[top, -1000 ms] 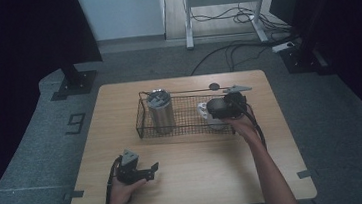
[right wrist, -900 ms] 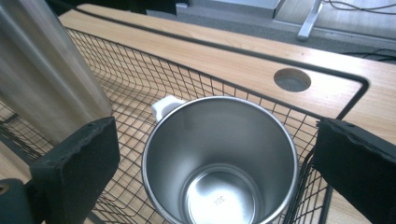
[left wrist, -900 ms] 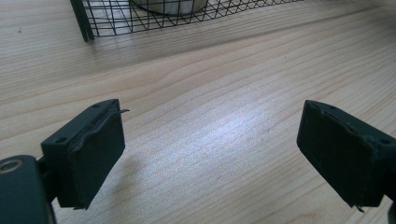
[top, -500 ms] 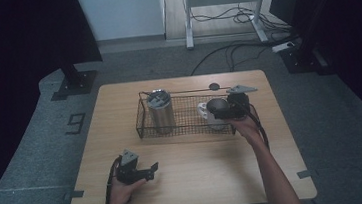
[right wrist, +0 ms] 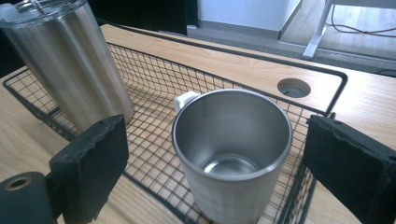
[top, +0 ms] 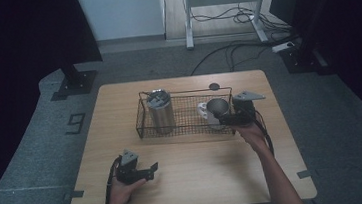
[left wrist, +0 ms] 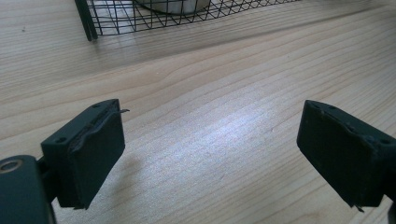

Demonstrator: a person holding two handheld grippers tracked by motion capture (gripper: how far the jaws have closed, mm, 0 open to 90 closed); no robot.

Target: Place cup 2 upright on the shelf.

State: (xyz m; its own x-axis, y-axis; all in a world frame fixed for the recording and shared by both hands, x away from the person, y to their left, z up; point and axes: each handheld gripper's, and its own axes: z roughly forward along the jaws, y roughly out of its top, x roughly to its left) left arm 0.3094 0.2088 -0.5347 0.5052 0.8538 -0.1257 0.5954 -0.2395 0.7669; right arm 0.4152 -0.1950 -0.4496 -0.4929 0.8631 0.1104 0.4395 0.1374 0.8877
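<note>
A black wire basket (top: 186,129) lies across the middle of the table. In its left end stands a lidded steel tumbler (top: 160,112) (right wrist: 70,60). At its right end an open steel cup (top: 218,107) (right wrist: 233,149) stands upright, with a white piece (right wrist: 186,100) just behind it. My right gripper (top: 224,114) (right wrist: 222,163) is open, its jaws on either side of the cup and apart from its wall. My left gripper (top: 151,171) (left wrist: 219,154) is open and low over bare wood near the table's front left, with nothing between its jaws.
The wooden table (top: 201,180) has a round cable hole (top: 213,86) (right wrist: 293,87) behind the basket. The basket's near corner (left wrist: 88,23) lies ahead of the left gripper. Desk legs and cables (top: 222,27) stand on the floor beyond.
The right gripper has shifted slightly toward the person's side at the cup's right. The left gripper has stayed where it was.
</note>
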